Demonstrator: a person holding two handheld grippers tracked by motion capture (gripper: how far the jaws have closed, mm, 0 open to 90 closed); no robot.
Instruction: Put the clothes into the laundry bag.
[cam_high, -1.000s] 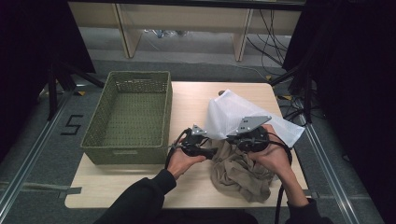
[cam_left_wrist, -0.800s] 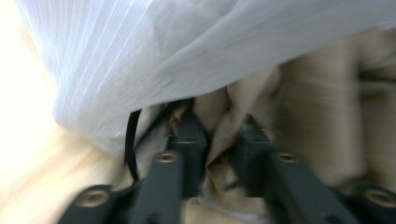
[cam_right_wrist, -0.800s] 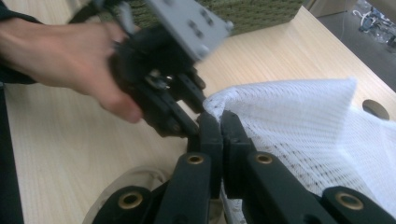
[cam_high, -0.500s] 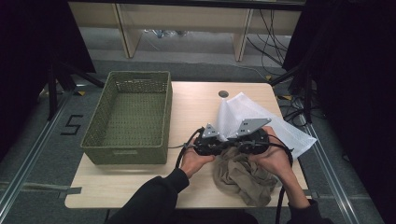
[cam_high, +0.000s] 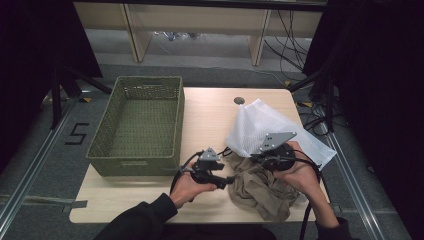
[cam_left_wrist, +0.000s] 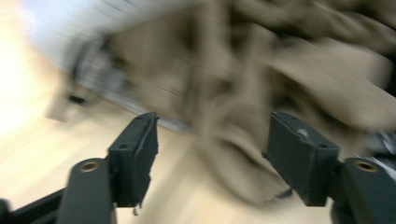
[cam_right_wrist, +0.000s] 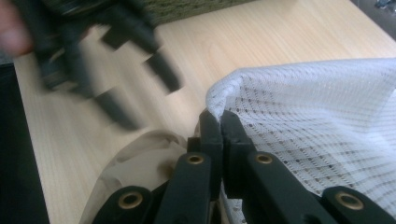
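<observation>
My right gripper (cam_right_wrist: 219, 122) is shut on the rim of a white mesh bag (cam_right_wrist: 317, 116). In the high view that bag (cam_high: 265, 125) spreads over the table's right side, with the right gripper (cam_high: 256, 154) at its near edge. A crumpled tan cloth (cam_high: 260, 190) lies just in front of the bag and shows under the jaws as cloth (cam_right_wrist: 140, 161). My left gripper (cam_high: 231, 179) points right at the cloth's left edge. Its jaws have just been opening and stand wide in the left gripper view (cam_left_wrist: 212, 126), with the blurred cloth (cam_left_wrist: 233, 154) ahead and nothing pinched.
A green woven basket (cam_high: 140, 120) stands on the left half of the wooden table (cam_high: 210, 115). A small round hole (cam_high: 239, 100) sits near the table's far edge. Shelving and cables lie beyond the table, and dark stands flank it.
My left gripper went right until it was beside the right gripper, then drew back left, away from the cloth. The mesh bag has spread flatter. The right hand has stayed put.
</observation>
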